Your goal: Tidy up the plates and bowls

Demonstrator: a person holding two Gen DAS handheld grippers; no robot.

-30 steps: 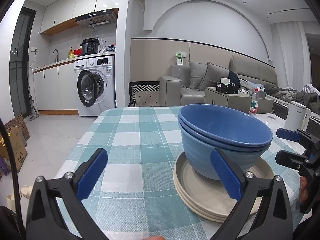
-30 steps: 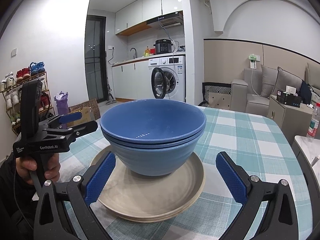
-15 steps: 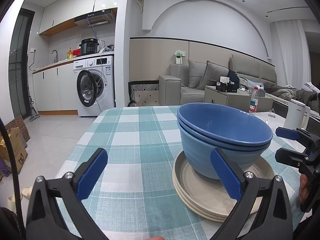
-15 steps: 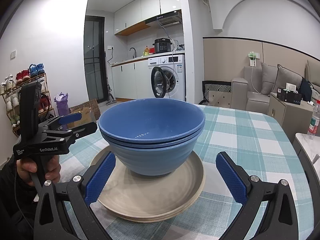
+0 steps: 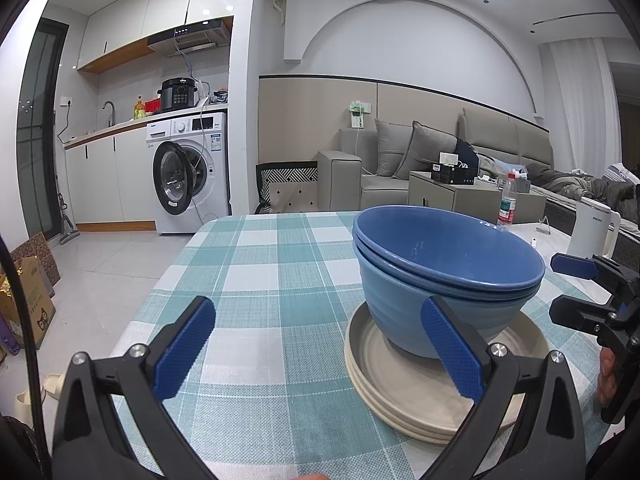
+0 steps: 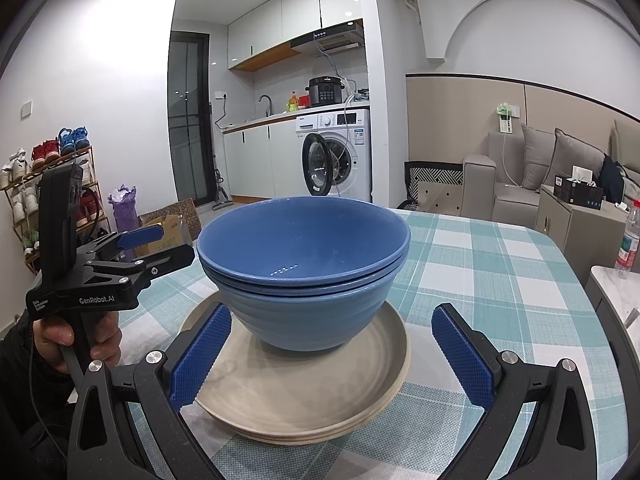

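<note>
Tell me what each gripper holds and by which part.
Nothing. The left gripper and right gripper are open, empty, clear of the blue bowls.

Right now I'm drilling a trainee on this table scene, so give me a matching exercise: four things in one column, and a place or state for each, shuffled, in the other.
Things:
1. blue bowls
2. beige plates
3. left gripper
4. white kettle

Places or states:
A. stacked directly on the checked tablecloth
B. open, holding nothing
C. nested, standing on the plates
D. beyond the table's far right side, in the left wrist view

Pairs: 1-C, 2-A, 3-B, 4-D
</note>
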